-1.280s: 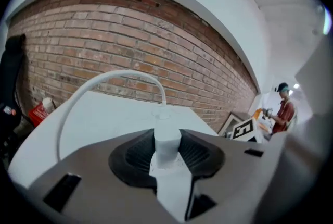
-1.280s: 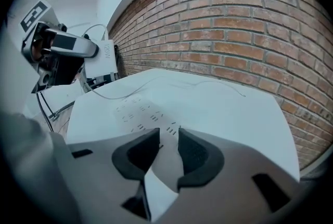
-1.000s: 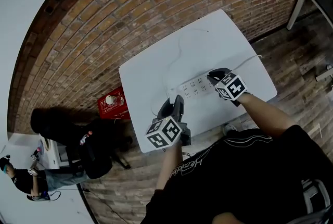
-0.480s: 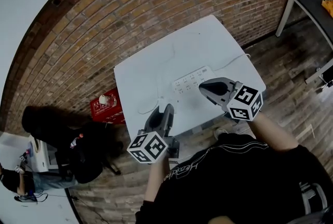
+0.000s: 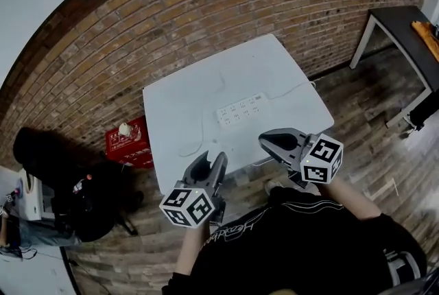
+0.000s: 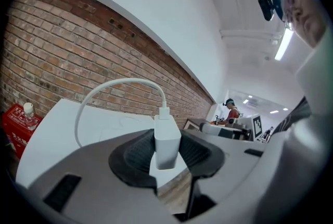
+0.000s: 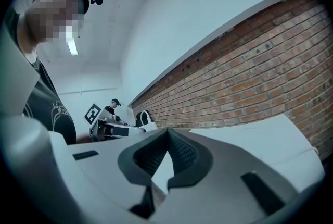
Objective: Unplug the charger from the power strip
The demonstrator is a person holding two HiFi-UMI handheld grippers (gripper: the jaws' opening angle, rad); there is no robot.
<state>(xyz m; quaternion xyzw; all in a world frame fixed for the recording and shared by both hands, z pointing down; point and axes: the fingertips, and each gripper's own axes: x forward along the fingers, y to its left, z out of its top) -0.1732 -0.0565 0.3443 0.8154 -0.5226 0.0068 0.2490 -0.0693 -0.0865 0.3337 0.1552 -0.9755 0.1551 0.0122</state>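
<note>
The white charger [image 6: 166, 140] stands upright between the pads of my left gripper [image 6: 167, 154], which is shut on it. Its white cable [image 6: 104, 90] arcs up and left, back toward the table. In the head view the left gripper [image 5: 209, 162] hangs off the table's near edge, well short of the white power strip [image 5: 241, 110] lying mid-table. My right gripper [image 5: 269, 140] is also off the near edge, right of the left one. In its own view the right gripper [image 7: 167, 138] has its jaw tips touching, with nothing between them.
The white table [image 5: 185, 98] stands against a brick wall [image 5: 206, 5]. A red crate [image 5: 125, 139] and a black bag [image 5: 92, 194] sit on the wood floor to its left. A dark table [image 5: 405, 19] stands at the far right. The strip's own cord [image 5: 298, 86] runs off the table's right side.
Both grippers have pulled back from the table toward me and risen. The right gripper has left the power strip and its jaws have come together. The left still holds the charger.
</note>
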